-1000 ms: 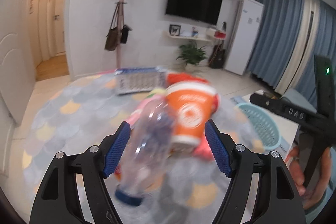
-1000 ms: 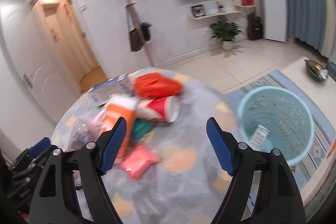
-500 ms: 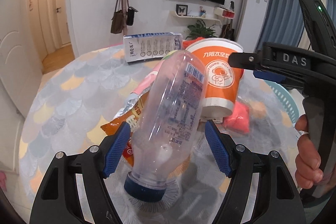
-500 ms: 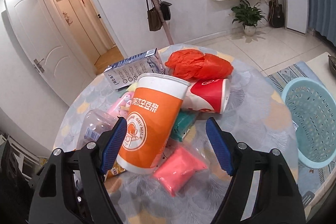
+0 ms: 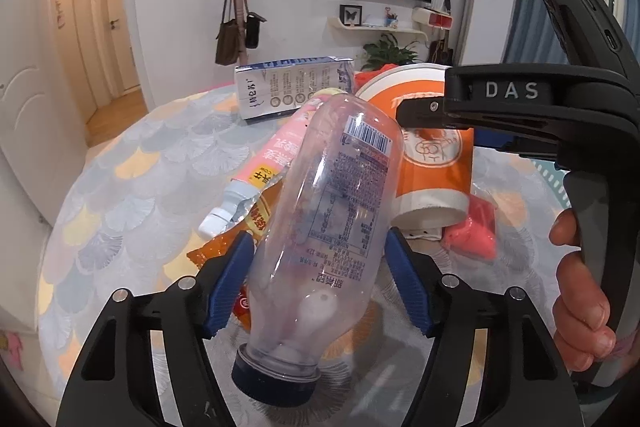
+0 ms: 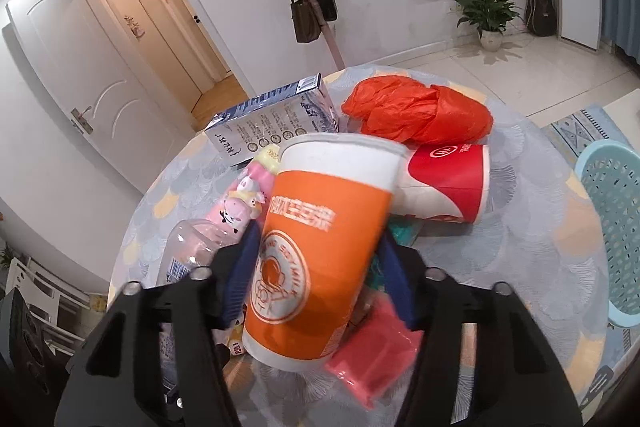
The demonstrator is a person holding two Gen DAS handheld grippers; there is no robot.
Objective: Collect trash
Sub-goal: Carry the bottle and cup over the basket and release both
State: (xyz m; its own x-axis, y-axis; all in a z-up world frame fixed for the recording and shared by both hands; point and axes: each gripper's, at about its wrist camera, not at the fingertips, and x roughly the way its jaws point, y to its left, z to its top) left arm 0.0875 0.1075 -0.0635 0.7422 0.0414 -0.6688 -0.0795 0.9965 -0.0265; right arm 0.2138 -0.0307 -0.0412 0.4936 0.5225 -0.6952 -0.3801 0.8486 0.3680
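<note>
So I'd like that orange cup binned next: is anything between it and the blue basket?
Nothing visible blocks it. The orange cup sits between the right hand-held gripper jaws; the red cup lies behind it, and bare table leads to the basket.

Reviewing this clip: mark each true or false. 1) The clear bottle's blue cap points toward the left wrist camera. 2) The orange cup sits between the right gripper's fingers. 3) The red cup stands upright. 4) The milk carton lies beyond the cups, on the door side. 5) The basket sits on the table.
1) True: the clear bottle lies with its blue cap nearest the camera, between the left gripper's fingers.
2) True: the orange cup is between the right gripper's fingers, whose jaws have just been closing on it.
3) False: the red cup lies on its side.
4) True: the milk carton lies behind them.
5) False: the basket is off the table, beside its edge.
</note>
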